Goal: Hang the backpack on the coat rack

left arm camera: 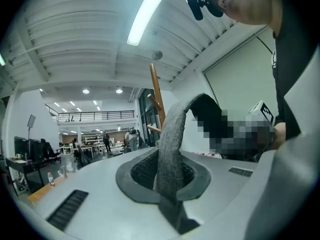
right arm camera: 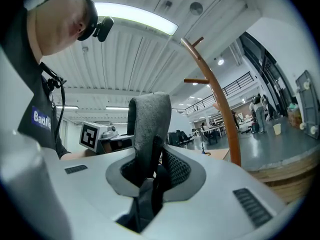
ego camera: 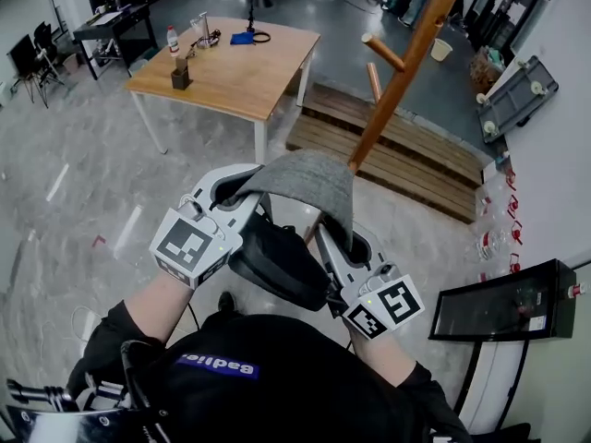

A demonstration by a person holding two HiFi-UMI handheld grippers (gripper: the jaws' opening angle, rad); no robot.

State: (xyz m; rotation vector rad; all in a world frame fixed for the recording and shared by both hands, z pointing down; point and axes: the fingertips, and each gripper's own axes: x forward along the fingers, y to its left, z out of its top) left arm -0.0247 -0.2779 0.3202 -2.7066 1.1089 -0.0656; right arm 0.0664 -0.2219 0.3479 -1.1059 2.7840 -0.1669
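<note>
A grey padded backpack strap arches between my two grippers, and the black backpack body hangs below them, close to my chest. My left gripper is shut on one end of the strap, which rises from between its pads. My right gripper is shut on the other end. The wooden coat rack stands just beyond the strap, its pole leaning up to the right with short pegs. The rack pole also shows past the strap in the left gripper view and the right gripper view.
A wooden table with a bottle and small items stands at the back left. A wooden pallet lies behind the rack's base. A dark glass-fronted case sits by the right wall, and a white wheeled panel leans farther back.
</note>
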